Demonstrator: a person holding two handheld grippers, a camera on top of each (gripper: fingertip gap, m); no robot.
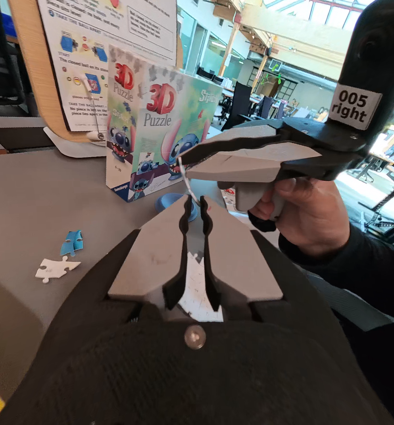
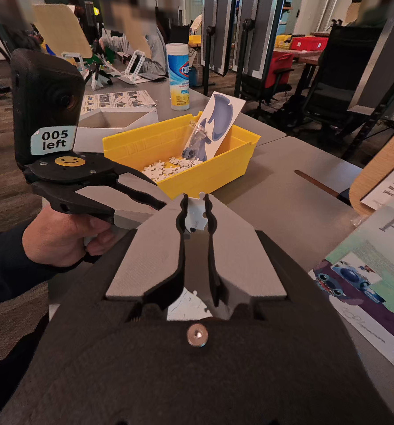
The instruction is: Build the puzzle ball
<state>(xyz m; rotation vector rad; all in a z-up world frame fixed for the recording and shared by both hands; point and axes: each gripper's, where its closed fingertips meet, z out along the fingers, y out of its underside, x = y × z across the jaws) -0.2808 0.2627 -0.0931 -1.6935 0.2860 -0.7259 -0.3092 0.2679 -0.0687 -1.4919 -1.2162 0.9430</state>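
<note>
We held both grippers above the table (image 1: 19, 184), right gripper (image 2: 194, 200) pinching a white piece (image 2: 196, 218), left gripper (image 1: 194, 200) pinching its other edge, loose pieces (image 1: 60, 257) on table, more in yellow bin (image 2: 214, 174).

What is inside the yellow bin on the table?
The yellow bin holds a heap of loose puzzle pieces lying white side up, a clear bag of blue parts, and a leaning card with blue shapes. The bin's near wall hides its nearer floor.
</note>
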